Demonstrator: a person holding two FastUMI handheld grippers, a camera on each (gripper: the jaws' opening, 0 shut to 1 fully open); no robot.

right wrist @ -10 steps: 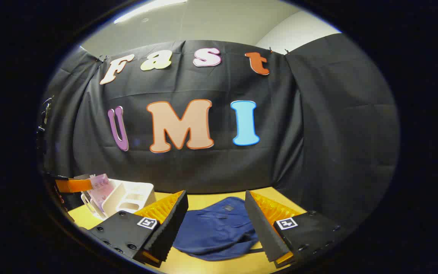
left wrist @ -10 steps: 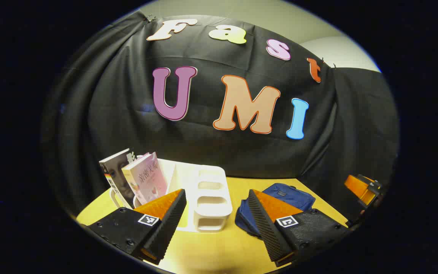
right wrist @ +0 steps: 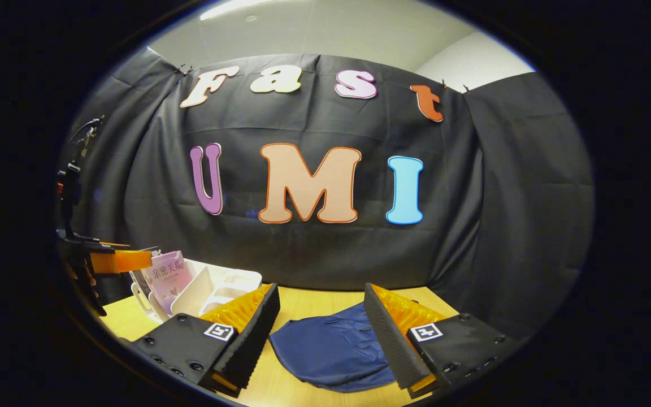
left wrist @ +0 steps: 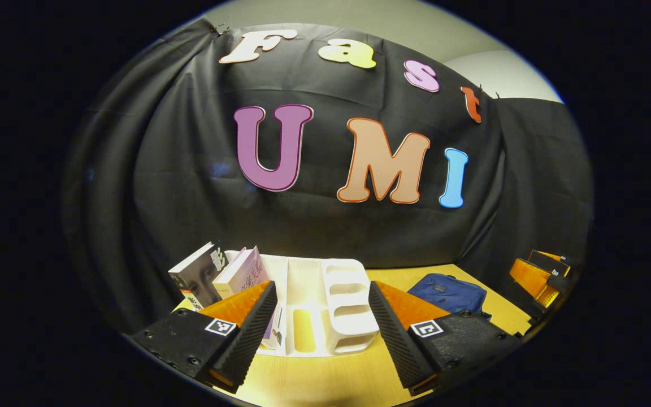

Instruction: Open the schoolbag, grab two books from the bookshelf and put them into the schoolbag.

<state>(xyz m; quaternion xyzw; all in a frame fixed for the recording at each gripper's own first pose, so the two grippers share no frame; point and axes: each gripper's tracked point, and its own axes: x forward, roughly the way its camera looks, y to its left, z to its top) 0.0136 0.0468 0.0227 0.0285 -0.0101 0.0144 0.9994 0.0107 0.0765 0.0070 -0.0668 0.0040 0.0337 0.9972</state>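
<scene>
On the yellow table (left wrist: 325, 379), in the left gripper view, a white bookshelf (left wrist: 325, 305) stands straight ahead of the left gripper (left wrist: 322, 328), whose two fingers are spread wide apart with nothing between them. Two books lean in the bookshelf's left end: a dark-covered book (left wrist: 195, 274) on the outside and a pink book (left wrist: 243, 271) just beside it, both tilted to the left. The rest of the bookshelf shows white dividers and small open compartments. To the right of the bookshelf, set apart from it on the table, lies the blue schoolbag (left wrist: 447, 291), flat and low. Farther right of the schoolbag, at the edge of this view, the orange and black of the other gripper shows; its jaws cannot be judged from here. In the right gripper view, the right gripper (right wrist: 321, 330) hangs just above the schoolbag (right wrist: 331, 350), fingers wide open and empty, with the bag's blue cloth lying between and below them; whether the bag's opening is undone cannot be told. To the left of the schoolbag in this view stands the bookshelf (right wrist: 212, 288) with the pink book (right wrist: 167, 277) upright in it, and beyond the bookshelf an orange finger (right wrist: 119, 261) of the left gripper reaches in.
</scene>
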